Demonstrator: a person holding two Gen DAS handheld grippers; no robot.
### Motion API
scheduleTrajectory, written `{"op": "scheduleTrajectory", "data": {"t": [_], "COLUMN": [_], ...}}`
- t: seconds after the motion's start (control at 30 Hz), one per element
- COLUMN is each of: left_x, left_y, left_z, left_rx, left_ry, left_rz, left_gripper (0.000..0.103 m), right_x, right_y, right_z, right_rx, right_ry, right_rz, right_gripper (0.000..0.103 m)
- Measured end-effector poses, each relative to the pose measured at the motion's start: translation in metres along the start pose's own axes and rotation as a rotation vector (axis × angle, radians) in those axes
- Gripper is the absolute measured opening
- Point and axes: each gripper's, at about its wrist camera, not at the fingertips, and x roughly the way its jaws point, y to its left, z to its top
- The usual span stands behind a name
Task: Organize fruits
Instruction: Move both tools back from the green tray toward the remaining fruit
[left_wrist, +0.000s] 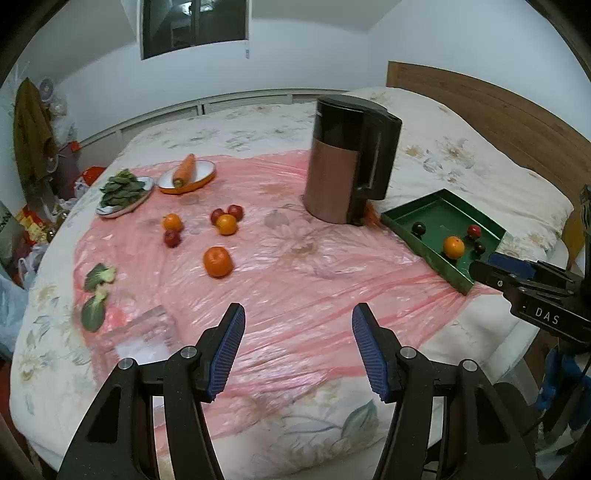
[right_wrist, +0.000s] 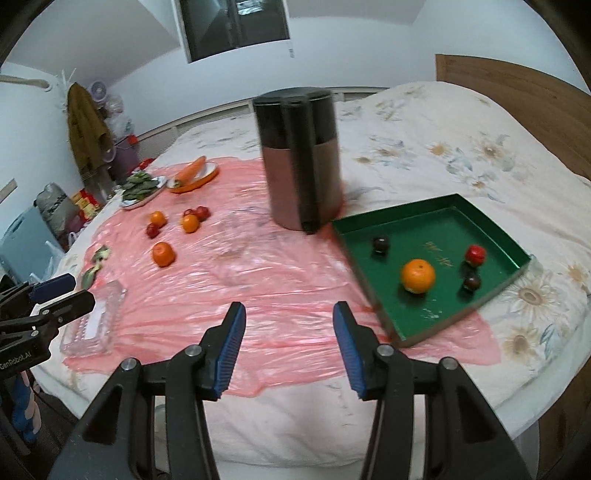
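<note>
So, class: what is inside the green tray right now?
The green tray holds one orange, one red fruit and two dark round fruits. Nothing covers its floor; both views show it whole.

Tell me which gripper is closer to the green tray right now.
Right. The right gripper hangs just off the green tray's near left corner, while the left gripper is farther left over the pink plastic sheet.
</note>
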Motion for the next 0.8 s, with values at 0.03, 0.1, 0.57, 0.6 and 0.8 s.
{"op": "scheduleTrajectory", "data": {"t": [0.03,0.1,0.57,0.6,0.8], "left_x": [-0.003,-0.007,-0.013,-0.012,-0.001], "left_y": [0.002,0.005,0.022,0.023,0.039], "left_z": [-0.002,-0.004,-0.013,-0.014,-0.013], "left_rx": [-0.002,-0.005,-0.028,-0.031,-0.067], "left_ry": [-0.004,-0.011,-0.032,-0.032,-0.026], "left_rz": [0.007,0.015,0.035,0.034,0.035], "left_gripper": [0.055,0.055,0.056,0.059,0.061], "right_x": [0.000,0.000,0.011,0.012,0.028], "right_y": [0.003,0.011,0.042,0.044,0.061], "right_z": [0.000,-0.002,-0.003,-0.003,0.000], "right_rx": [-0.004,-0.018,-0.059,-0.062,-0.083], "right_ry": [0.001,0.000,0.004,0.003,0.014], "right_rz": [0.004,0.013,0.062,0.062,0.054], "right_gripper": [0.065,0.065,0.065,0.065,0.091]}}
